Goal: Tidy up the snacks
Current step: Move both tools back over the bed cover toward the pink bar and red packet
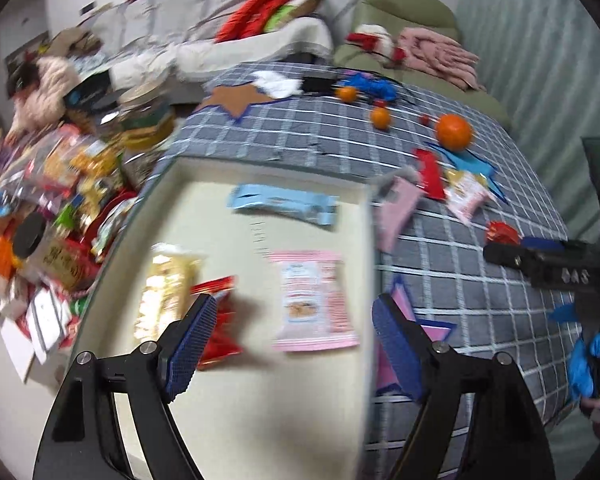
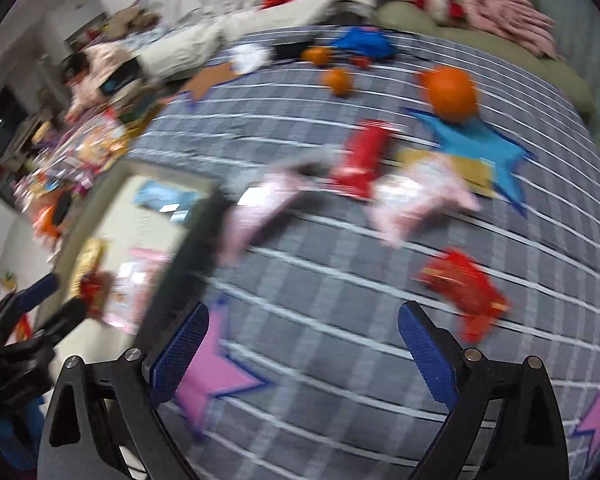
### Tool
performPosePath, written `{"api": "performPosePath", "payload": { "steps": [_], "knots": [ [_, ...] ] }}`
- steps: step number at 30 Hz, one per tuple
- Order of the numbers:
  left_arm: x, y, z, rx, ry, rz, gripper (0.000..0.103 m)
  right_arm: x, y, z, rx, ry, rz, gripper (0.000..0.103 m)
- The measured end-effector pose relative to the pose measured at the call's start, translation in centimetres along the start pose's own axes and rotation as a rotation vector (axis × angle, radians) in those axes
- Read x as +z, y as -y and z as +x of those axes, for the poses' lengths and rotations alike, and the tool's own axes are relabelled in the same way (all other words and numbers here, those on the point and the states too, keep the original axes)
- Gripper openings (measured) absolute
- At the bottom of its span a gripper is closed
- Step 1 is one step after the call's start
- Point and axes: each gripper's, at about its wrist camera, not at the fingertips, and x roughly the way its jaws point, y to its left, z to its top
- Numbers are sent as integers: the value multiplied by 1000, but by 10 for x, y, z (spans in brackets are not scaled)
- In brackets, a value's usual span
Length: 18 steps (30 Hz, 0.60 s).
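Blue-padded and spread wide with nothing between its fingers, the left gripper (image 1: 296, 344) hangs over a shallow cream-coloured tray (image 1: 260, 400) that sits on a grey cloth with a white grid pattern (image 1: 480, 304). Inside the tray, a pink-and-white snack packet (image 1: 314, 300) lies flat between the two pads but below them, untouched; a crinkled red wrapper (image 1: 216, 320) lies at the left finger (image 1: 192, 344), a pale yellow packet (image 1: 162, 288) just beyond that, and a light blue bar wrapper (image 1: 284, 202) rests near the tray's far wall. Just outside the right rim, a pale pink packet (image 1: 396, 212) leans against the tray edge. The right gripper (image 2: 304, 356) is likewise held apart and empty, above the checked cloth and a pink felt star (image 2: 208, 380), with the tray off to its left. Ahead of it on the cloth, though blurred, lie a red foil packet (image 2: 464, 288), a long red packet (image 2: 360, 160) and a pinkish-white packet (image 2: 416, 196), the last two close together beside a blue felt star (image 2: 484, 152). A large orange fruit (image 2: 450, 90) sits at the star's far point, with two smaller oranges (image 2: 338, 80) farther back. Left of the tray, a mixed heap of colourful snack bags (image 1: 60, 184) crowds the surface. A blue-gloved hand (image 1: 588, 356) shows at the right edge of the left view.
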Motion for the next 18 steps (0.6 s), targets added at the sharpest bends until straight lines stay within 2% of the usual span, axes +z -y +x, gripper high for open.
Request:
{"api": "performPosePath", "payload": {
  "steps": [3, 8, 14, 18],
  "knots": [
    [7, 27, 6, -9, -12, 74, 83, -5, 34, -3, -53, 4, 43, 96],
    [26, 74, 32, -7, -40, 184, 83, -10, 62, 4, -81, -1, 72, 96],
    [57, 119, 74, 52, -28, 296, 83, -7, 69, 9, -79, 19, 53, 96],
    [69, 130, 110, 86, -92, 324, 83, 0, 65, 14, -86, 33, -26, 96]
  ]
}}
